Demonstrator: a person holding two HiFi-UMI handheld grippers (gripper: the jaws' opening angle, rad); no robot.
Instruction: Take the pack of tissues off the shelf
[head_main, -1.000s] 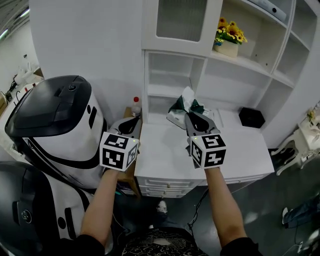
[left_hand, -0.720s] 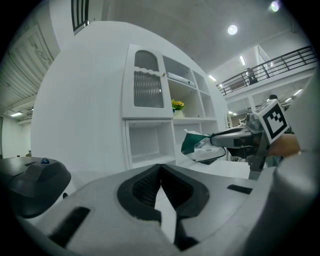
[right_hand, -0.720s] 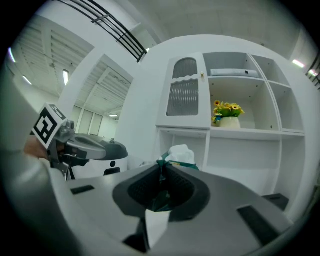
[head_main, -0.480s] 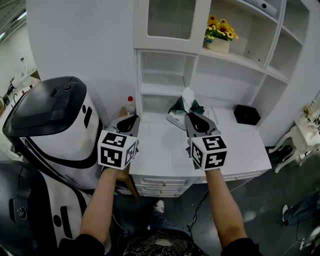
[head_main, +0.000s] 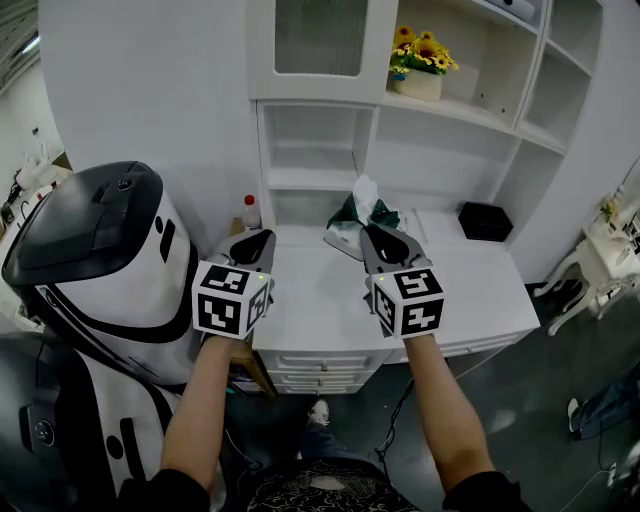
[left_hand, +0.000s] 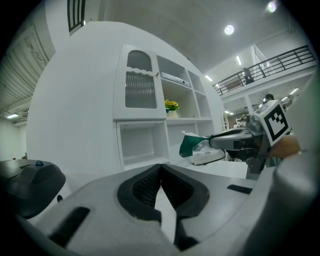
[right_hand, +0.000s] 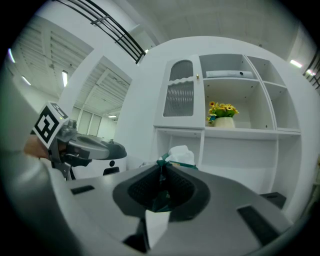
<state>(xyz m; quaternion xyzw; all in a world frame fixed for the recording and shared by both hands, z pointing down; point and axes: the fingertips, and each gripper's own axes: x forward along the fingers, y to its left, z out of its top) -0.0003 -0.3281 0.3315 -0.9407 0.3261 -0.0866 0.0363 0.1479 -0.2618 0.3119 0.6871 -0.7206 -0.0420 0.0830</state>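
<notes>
A green and white pack of tissues (head_main: 358, 214) hangs in the air above the white counter (head_main: 320, 290), in front of the shelf unit (head_main: 400, 150). My right gripper (head_main: 368, 232) is shut on its near edge, and a white tissue sticks up from the pack (right_hand: 176, 155) beyond the jaws. The left gripper view shows the pack (left_hand: 196, 148) held out at the tip of the right gripper (left_hand: 212, 143). My left gripper (head_main: 262, 236) hovers over the counter's left edge, shut with nothing between its jaws (left_hand: 160, 170).
A large white and black robot body (head_main: 100, 260) stands close on the left. A red-capped bottle (head_main: 252, 208) stands beside the cabinet. A pot of sunflowers (head_main: 418, 68) sits on an upper shelf and a black box (head_main: 486, 220) on the counter's far right.
Both grippers have shifted a little left in the view with the pack still held. The shelf unit and black box have slid left too, as the head camera turned.
</notes>
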